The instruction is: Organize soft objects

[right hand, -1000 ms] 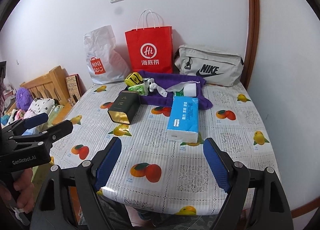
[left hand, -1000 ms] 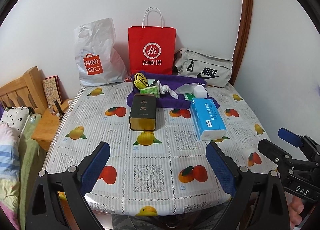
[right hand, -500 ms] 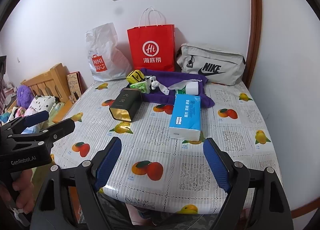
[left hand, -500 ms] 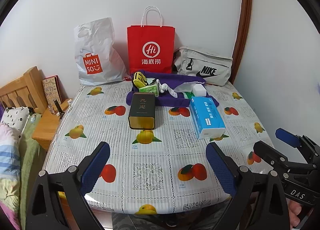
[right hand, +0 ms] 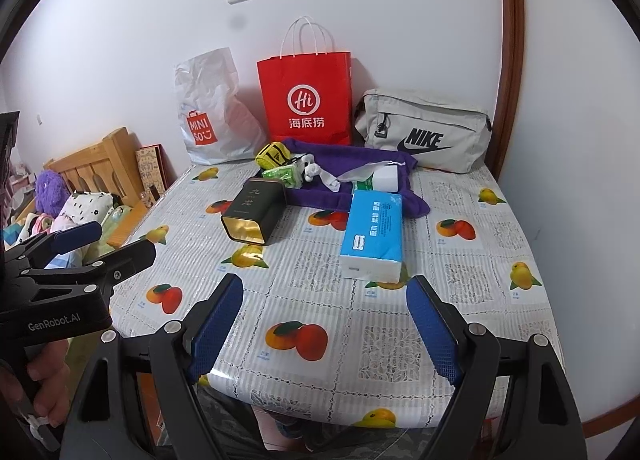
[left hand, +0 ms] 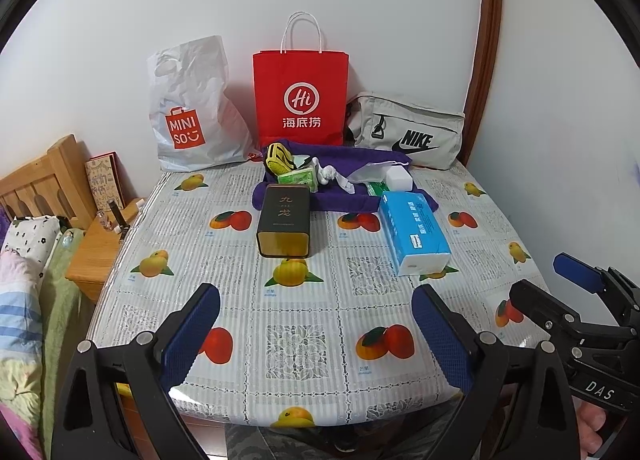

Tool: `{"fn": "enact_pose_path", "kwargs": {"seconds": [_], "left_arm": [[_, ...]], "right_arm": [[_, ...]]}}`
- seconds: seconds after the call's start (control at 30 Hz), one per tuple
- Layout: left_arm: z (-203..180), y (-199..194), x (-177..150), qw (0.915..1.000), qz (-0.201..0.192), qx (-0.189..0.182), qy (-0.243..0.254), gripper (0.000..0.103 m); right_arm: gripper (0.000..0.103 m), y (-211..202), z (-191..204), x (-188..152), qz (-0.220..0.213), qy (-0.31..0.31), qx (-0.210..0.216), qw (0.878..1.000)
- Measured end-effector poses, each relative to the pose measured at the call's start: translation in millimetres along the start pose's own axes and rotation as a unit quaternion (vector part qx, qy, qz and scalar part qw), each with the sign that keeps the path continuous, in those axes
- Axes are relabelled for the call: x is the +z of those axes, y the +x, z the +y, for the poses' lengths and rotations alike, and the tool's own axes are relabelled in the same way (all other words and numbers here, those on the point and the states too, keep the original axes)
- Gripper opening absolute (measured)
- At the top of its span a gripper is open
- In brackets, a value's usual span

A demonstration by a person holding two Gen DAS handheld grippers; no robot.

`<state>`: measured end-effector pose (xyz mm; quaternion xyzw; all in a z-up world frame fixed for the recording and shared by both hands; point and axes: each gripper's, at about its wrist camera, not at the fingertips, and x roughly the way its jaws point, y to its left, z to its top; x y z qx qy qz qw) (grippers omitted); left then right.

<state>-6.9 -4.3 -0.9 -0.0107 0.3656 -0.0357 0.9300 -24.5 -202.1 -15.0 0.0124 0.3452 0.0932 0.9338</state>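
- Left hand-held gripper (left hand: 316,334) and right hand-held gripper (right hand: 322,326) both hover at the near tabletop (left hand: 312,300) edge, jaws wide apart, holding nothing
- Soft things: blue tissue pack (left hand: 414,232) beside the purple towel (left hand: 344,199) at the far side
- Writing readable: MINISO bag (left hand: 188,111), red Hi bag (left hand: 300,95), NIKE pouch (left hand: 408,131)
- Only the right wrist view catches a purple plush (right hand: 50,189) on the bed

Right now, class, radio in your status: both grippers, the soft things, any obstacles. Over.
Left gripper open, empty. Right gripper open, empty. Purple towel and blue tissue pack untouched. Dark tin lies before the towel.
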Motion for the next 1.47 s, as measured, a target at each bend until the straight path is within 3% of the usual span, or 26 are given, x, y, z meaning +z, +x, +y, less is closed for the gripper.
{"fn": "enact_pose_path", "kwargs": {"seconds": [1.47], "left_arm": [[3.9, -4.0, -3.8, 1.0000, -0.001, 0.000, 0.000, 0.097]], "right_arm": [[0.083, -3.0, 0.5, 1.0, -0.002, -0.006, 0.001, 1.000]]}}
